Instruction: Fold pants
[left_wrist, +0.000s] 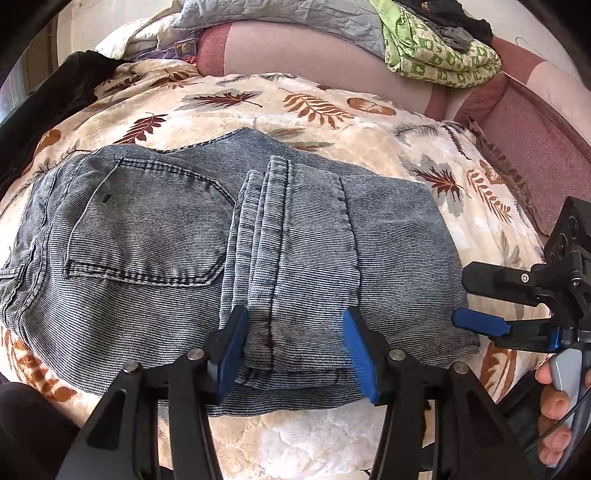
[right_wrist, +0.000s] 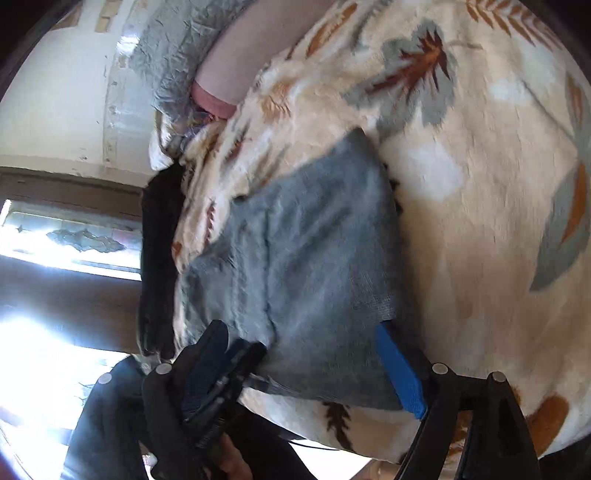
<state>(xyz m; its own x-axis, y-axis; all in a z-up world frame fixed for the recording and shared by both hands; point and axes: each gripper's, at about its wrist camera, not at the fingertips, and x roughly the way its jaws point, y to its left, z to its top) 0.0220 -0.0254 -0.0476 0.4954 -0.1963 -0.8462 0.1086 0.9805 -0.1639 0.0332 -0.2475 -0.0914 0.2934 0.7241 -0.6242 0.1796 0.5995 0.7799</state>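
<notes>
Blue-grey jeans lie folded on a cream leaf-print blanket, back pocket at the left, leg hems laid across the middle. My left gripper is open, its blue pads straddling the near edge of the folded legs without pinching them. My right gripper sits at the jeans' right edge, jaws open around the fold. In the right wrist view the jeans lie between its open jaws, one blue pad on the blanket side; the view is blurred.
A black garment lies at the blanket's left edge. Grey, green and dark clothes are piled on the pink sofa back. The sofa arm rises at the right. A window shows in the right wrist view.
</notes>
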